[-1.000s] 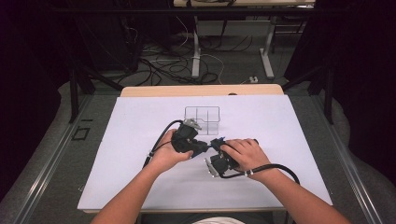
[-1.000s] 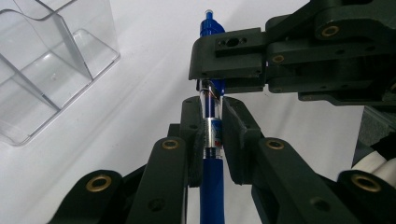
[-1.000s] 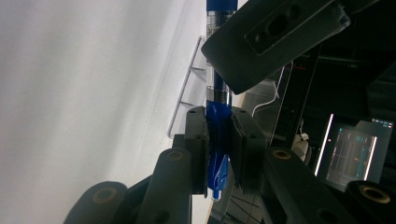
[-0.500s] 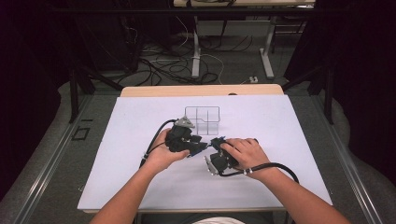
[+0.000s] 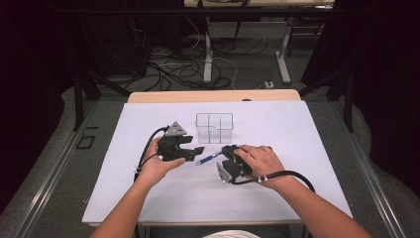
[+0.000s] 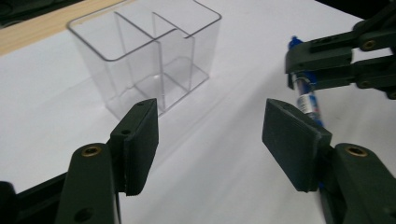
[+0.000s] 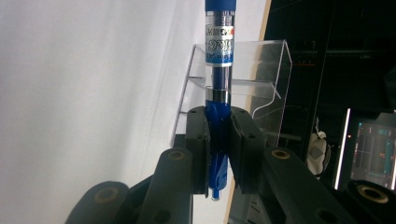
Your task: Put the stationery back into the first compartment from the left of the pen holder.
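Gripping the pen [image 7: 218, 116] by its rubbery sleeve, the right gripper [image 7: 218, 154] held the light, slippery barrel firmly — the left gripper's [image 6: 210, 140] fingers had just been opening, empty.

Desk [image 5: 307, 148]: white top, wood edge showing along the far side. Clear organizer [image 5: 214, 128] stands directly on it, near the far-middle, upright, split into compartments. Rest of the top is bare white.

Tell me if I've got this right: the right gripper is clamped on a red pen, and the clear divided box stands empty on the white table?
Nearly. The pen is blue, not red, as the right gripper view shows. The rest holds: the right gripper is clamped on it, and the clear divided box stands empty on the white table.
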